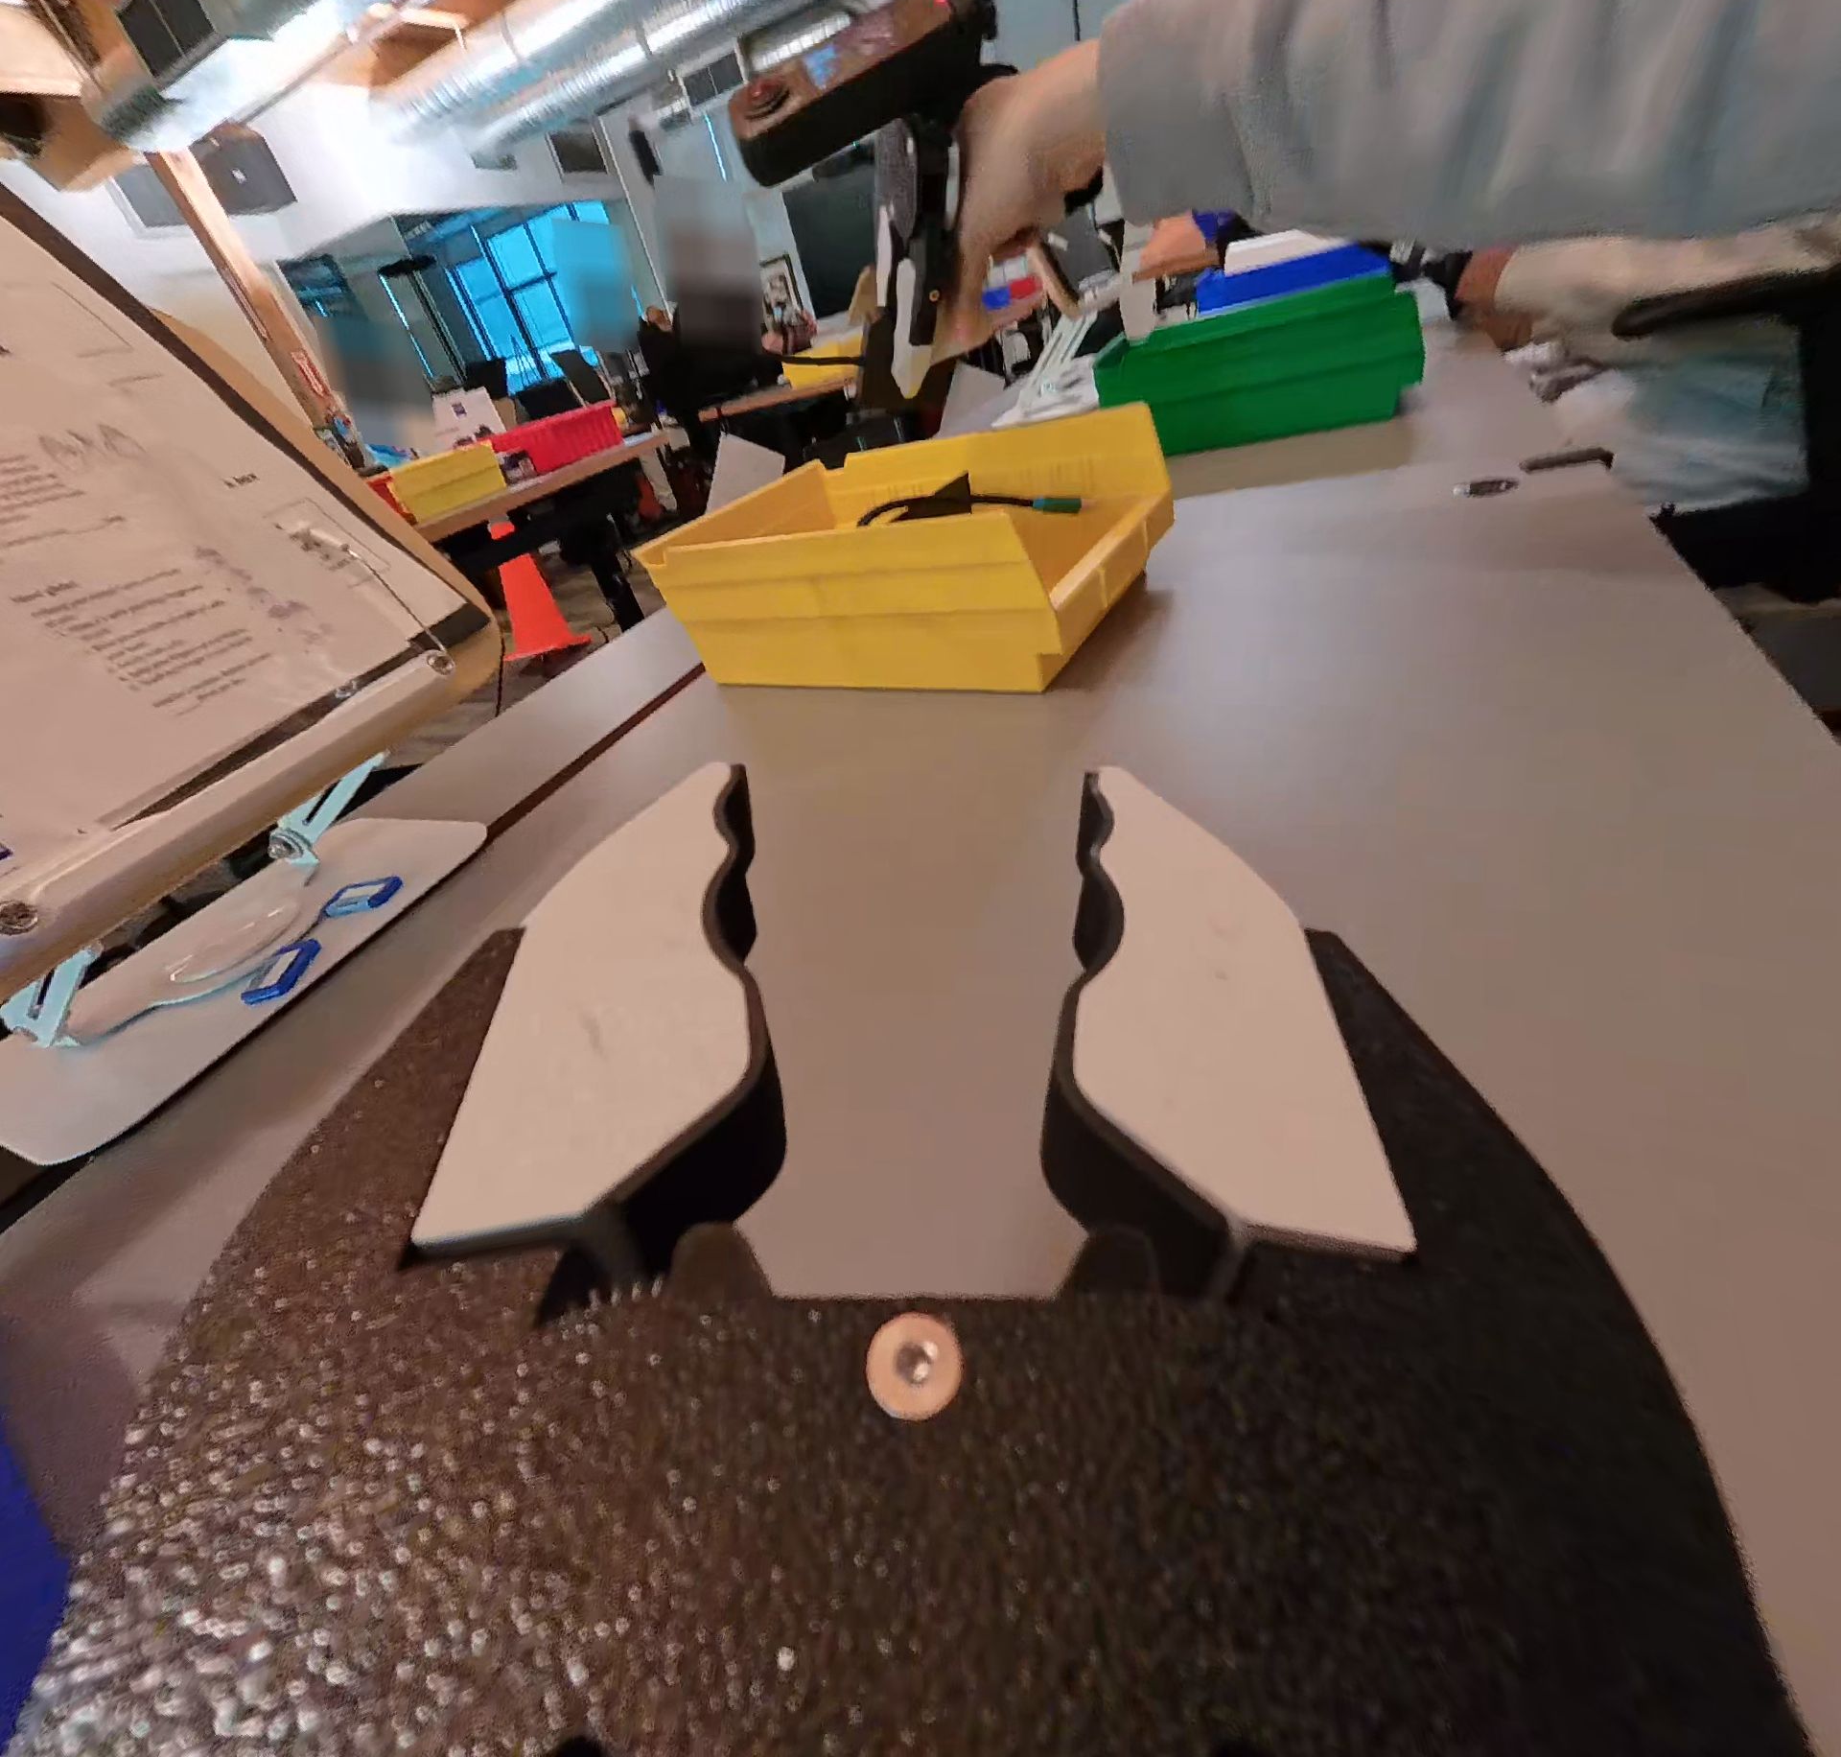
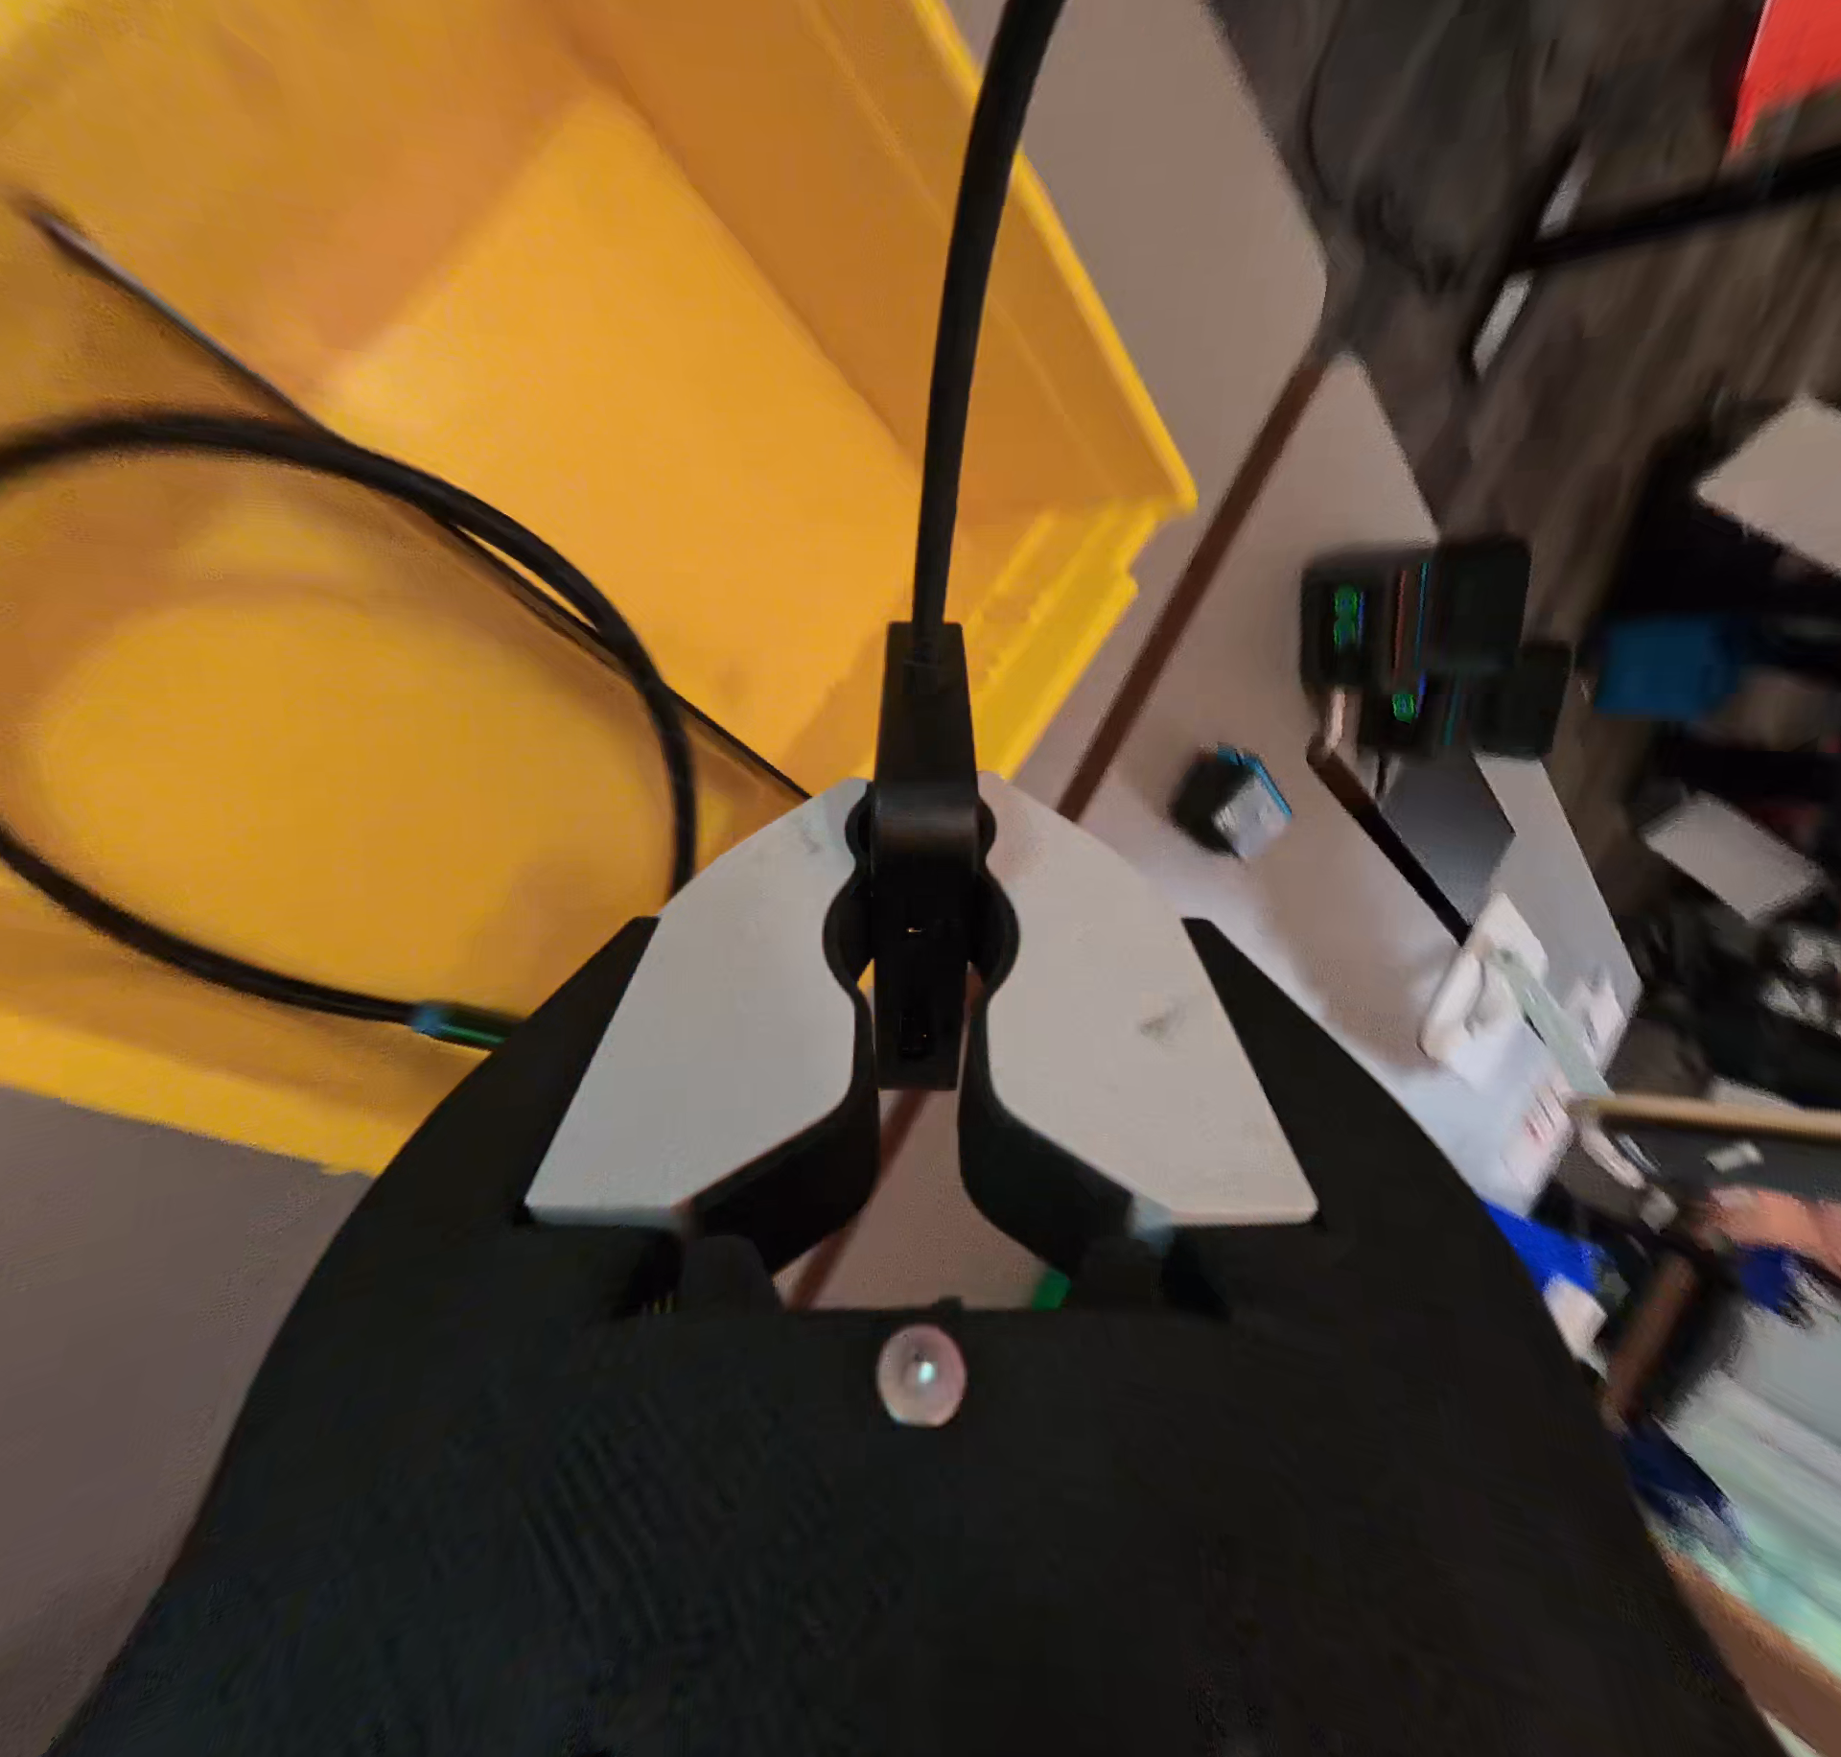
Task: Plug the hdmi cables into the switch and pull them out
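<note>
right gripper [image 2: 917,952] clamped on black plug [image 2: 921,872], long axis along its fingers, cable [image 2: 961,314] trailing forward over yellow bin [image 2: 1086,394]; left gripper [image 1: 912,922] open, empty, nearer table edge.

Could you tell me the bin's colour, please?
The bin is yellow, clearest in the left wrist view.

Two hand-held grippers are counted, the left [image 1: 912,912] and the right [image 2: 921,862]. Two black cables are seen: one gripped [image 2: 946,314], one in the single near yellow bin [image 1: 877,613].
</note>
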`<state>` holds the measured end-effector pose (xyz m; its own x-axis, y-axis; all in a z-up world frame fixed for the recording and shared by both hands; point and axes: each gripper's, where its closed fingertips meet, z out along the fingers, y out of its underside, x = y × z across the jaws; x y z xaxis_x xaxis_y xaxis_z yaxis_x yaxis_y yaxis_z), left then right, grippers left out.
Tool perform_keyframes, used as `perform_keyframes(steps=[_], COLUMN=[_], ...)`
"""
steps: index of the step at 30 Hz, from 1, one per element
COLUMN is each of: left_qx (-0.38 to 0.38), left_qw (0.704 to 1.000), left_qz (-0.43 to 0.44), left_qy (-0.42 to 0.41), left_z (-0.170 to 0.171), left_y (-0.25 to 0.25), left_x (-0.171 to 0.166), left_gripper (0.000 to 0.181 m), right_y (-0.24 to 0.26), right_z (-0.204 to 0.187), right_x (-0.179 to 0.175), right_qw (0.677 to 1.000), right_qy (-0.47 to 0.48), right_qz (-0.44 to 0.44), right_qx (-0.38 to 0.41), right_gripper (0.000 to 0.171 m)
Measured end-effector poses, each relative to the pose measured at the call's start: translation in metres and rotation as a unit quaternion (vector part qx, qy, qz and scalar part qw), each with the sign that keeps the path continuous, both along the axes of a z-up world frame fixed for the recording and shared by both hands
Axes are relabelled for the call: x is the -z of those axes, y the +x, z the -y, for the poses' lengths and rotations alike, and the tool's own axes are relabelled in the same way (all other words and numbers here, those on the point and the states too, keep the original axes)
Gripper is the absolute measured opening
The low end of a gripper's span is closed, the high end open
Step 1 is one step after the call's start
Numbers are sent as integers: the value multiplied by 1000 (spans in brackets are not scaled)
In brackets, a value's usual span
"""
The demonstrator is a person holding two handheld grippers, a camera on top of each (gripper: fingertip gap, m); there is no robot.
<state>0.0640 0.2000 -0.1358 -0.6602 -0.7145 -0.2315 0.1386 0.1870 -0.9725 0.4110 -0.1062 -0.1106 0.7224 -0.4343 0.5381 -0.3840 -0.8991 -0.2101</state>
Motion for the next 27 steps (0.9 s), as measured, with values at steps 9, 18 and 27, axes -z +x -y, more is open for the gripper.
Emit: perform_keyframes(steps=[9, 18, 27], left_qx=[2, 12, -48], left_qw=[999, 998, 996], left_qz=[-31, -58, -75], left_qy=[25, 36, 22], left_z=[0, 4, -12], left_y=[2, 2, 15], left_x=[14, 22, 23], left_gripper=[57, 54, 59], right_y=[37, 37, -84], right_z=[-1, -23, -142], right_x=[53, 57, -9], right_qw=[989, 999, 956], right_qy=[-126, 11, 257], right_qz=[-19, -42, 11], right_qx=[-70, -10, -141], right_gripper=[13, 58, 68])
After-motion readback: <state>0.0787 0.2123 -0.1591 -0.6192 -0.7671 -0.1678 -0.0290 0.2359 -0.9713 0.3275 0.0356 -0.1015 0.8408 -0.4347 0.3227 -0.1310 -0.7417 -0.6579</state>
